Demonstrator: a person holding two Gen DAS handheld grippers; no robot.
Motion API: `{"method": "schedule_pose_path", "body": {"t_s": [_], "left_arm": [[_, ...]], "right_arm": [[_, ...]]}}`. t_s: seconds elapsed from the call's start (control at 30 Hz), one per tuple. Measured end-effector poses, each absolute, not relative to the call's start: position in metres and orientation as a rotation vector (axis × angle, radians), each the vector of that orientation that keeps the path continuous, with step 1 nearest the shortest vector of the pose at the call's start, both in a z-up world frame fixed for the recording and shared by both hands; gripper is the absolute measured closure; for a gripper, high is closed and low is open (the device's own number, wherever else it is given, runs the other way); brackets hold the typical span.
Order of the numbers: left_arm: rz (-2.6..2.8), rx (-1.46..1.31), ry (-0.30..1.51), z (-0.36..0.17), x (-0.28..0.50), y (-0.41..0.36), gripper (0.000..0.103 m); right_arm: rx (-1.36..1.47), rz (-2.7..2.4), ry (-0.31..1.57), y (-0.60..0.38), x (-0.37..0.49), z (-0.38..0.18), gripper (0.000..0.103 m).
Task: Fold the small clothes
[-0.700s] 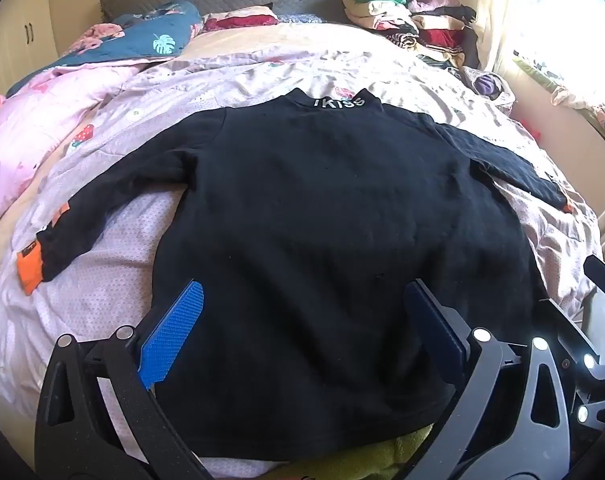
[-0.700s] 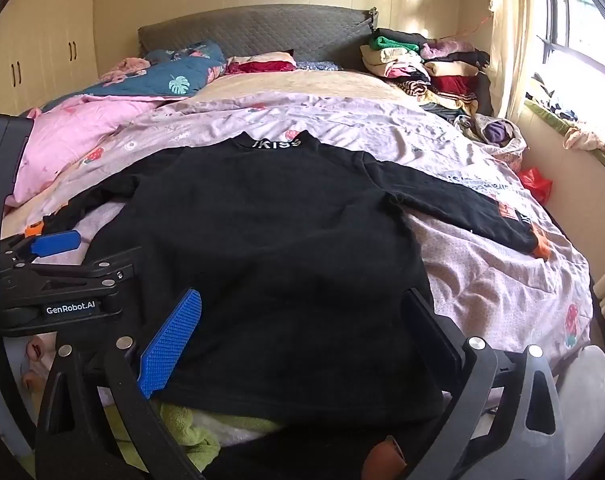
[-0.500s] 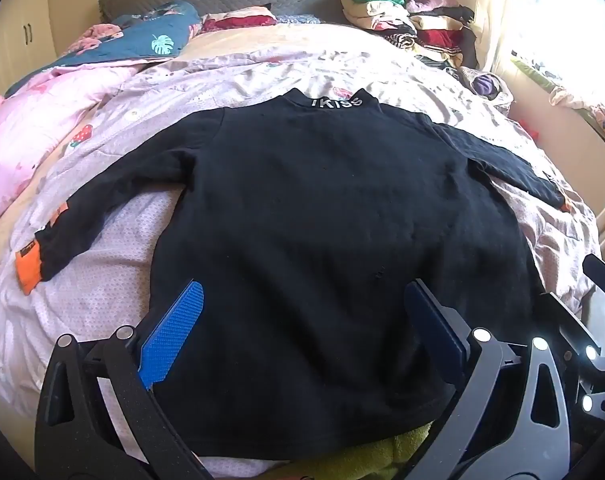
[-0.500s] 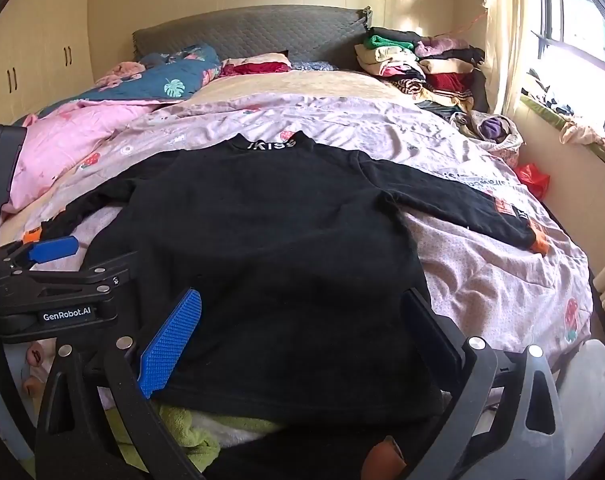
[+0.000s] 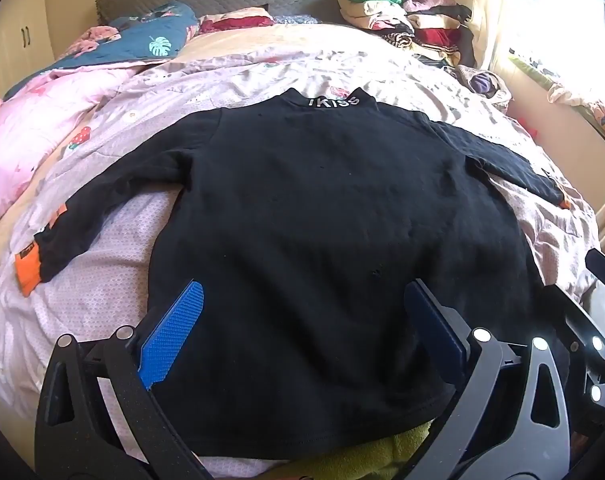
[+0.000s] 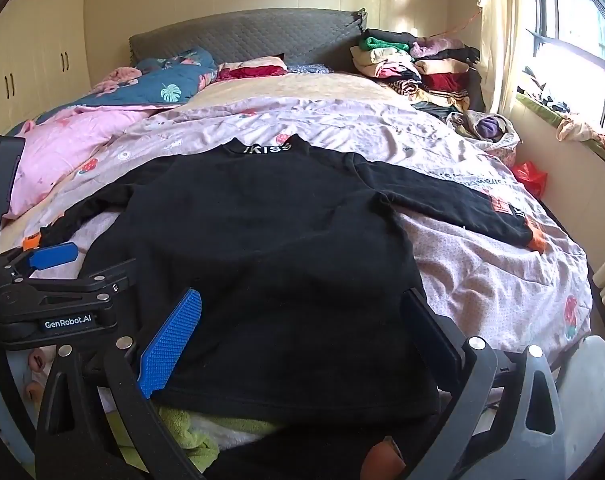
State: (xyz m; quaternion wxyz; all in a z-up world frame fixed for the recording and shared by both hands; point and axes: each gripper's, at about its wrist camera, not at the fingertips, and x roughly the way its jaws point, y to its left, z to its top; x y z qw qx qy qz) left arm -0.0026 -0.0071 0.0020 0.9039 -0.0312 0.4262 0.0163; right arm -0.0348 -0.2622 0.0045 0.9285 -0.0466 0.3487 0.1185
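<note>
Lying flat beneath both spread grippers, left (image 5: 298,328) and right (image 6: 302,328), the shirt (image 5: 322,220) is spanning between their fingers, ungripped.

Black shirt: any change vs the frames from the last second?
Barely any. The right wrist view has drifted slightly, so the left tongs sit a bit further in from its left edge. Nothing was gripped or released: left tongs and right tongs stay wide open above the hem. The black shirt lies flat on the bed as before, sleeves spread.
</note>
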Motion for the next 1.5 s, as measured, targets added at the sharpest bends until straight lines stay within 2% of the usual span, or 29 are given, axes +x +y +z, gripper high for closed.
{"method": "schedule_pose_path", "body": {"t_s": [1.5], "left_arm": [[0.007, -0.049, 0.863, 0.0056, -0.0064, -0.0119, 0.009]], "right_arm": [[-0.077, 0.214, 0.697, -0.2691, -0.0401, 0.0133, 0.004]]}}
